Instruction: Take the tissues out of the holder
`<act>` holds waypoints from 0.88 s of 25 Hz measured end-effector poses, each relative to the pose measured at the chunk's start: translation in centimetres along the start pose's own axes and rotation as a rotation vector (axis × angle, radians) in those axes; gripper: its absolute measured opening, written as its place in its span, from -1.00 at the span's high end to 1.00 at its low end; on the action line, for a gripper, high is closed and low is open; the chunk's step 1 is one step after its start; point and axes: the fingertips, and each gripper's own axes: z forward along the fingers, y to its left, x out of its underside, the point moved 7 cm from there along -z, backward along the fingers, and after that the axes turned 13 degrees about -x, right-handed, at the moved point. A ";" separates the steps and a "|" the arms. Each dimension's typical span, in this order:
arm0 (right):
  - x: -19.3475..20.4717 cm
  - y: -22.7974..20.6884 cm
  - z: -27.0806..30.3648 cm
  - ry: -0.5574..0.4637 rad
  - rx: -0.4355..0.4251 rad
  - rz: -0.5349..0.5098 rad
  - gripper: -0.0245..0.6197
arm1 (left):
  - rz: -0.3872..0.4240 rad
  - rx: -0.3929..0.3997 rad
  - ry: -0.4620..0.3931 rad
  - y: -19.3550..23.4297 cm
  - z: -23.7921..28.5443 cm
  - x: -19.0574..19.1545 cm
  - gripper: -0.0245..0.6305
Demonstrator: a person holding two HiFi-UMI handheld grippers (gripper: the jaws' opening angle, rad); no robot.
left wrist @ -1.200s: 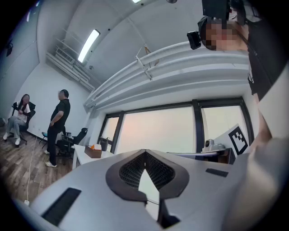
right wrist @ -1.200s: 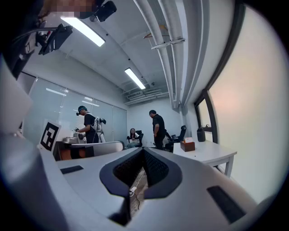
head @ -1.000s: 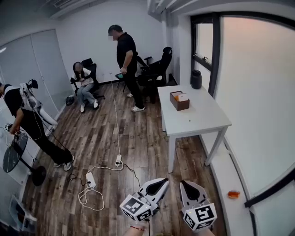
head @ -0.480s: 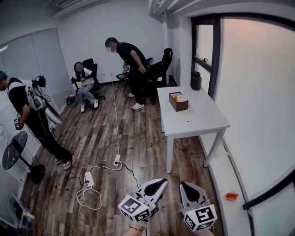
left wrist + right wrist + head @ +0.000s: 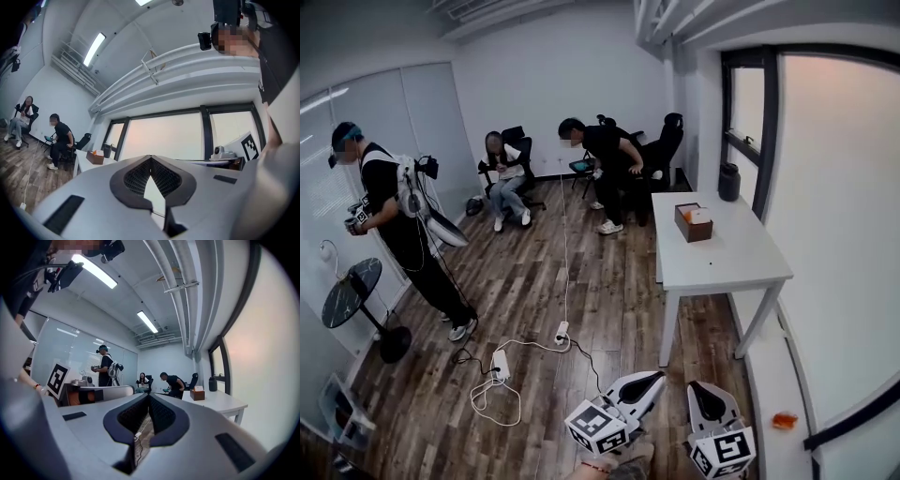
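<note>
The brown tissue holder point(image 5: 693, 222) with white tissue showing at its top stands on the far part of a white table point(image 5: 722, 264), across the room from me. It shows small in the left gripper view point(image 5: 95, 157) and in the right gripper view point(image 5: 197, 393). My left gripper point(image 5: 657, 378) and right gripper point(image 5: 700, 386) hang low at the bottom of the head view, above the wooden floor and well short of the table. Both are shut with nothing between the jaws, as seen in the left gripper view point(image 5: 151, 157) and the right gripper view point(image 5: 149, 396).
A dark cylinder point(image 5: 729, 182) stands at the table's far end. Three people are in the room: one standing at left point(image 5: 394, 216), one seated point(image 5: 506, 173), one bending by office chairs point(image 5: 605, 155). Power strips and cables point(image 5: 558, 335) lie on the floor. A small round black table point(image 5: 349, 292) stands at left.
The head view has shifted, so the table and holder now sit further right. The person in black has bent down. The person at left has moved. My grippers stay shut and low.
</note>
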 end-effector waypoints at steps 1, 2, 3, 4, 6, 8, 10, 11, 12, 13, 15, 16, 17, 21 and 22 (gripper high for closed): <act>0.1 -0.2 0.1 0.000 -0.002 -0.004 0.91 | 0.001 -0.004 0.000 0.2 0.2 0.1 0.91; 0.2 -0.4 0.3 -0.001 -0.005 -0.006 0.91 | 0.003 -0.010 -0.001 0.5 0.3 0.1 0.91; 0.3 -0.5 0.6 -0.002 -0.006 -0.007 0.91 | 0.006 -0.014 -0.004 0.7 0.4 0.0 0.91; 0.3 -0.7 0.8 -0.004 -0.006 -0.007 0.91 | 0.008 -0.016 -0.006 1.0 0.5 0.0 0.91; 0.4 -1.2 1.2 -0.013 0.001 0.003 0.91 | 0.003 -0.016 -0.005 1.4 1.1 0.1 0.91; 0.4 -1.9 1.7 -0.027 0.011 0.024 0.91 | -0.002 -0.016 0.006 1.9 2.0 0.4 0.91; 0.6 -3.1 2.3 -0.032 0.017 0.033 0.91 | -0.001 -0.012 0.016 2.6 3.3 0.8 0.91; 0.7 -3.7 2.6 -0.030 0.019 0.034 0.91 | 0.001 -0.008 0.020 3.0 4.0 1.0 0.91; 0.9 -4.3 3.1 -0.024 0.021 0.033 0.91 | 0.003 -0.004 0.026 3.4 4.6 1.2 0.91; 1.1 -4.9 3.6 -0.018 0.024 0.033 0.91 | 0.004 0.000 0.031 3.9 5.3 1.4 0.91; 1.4 -6.2 4.7 -0.013 0.029 0.037 0.91 | -0.003 0.002 0.035 4.9 6.7 1.5 0.91; 1.5 -6.8 5.2 -0.010 0.029 0.040 0.91 | -0.010 0.000 0.035 5.4 7.5 1.4 0.91; 1.6 -7.5 5.7 -0.007 0.029 0.043 0.91 | -0.015 0.000 0.035 5.9 8.2 1.3 0.91; 1.1 -10.6 8.5 -0.002 0.035 0.044 0.91 | -0.009 0.034 0.037 7.6 12.2 0.8 0.91; 1.0 -11.3 9.3 -0.004 0.034 0.044 0.91 | -0.008 0.043 0.039 8.1 13.2 0.7 0.91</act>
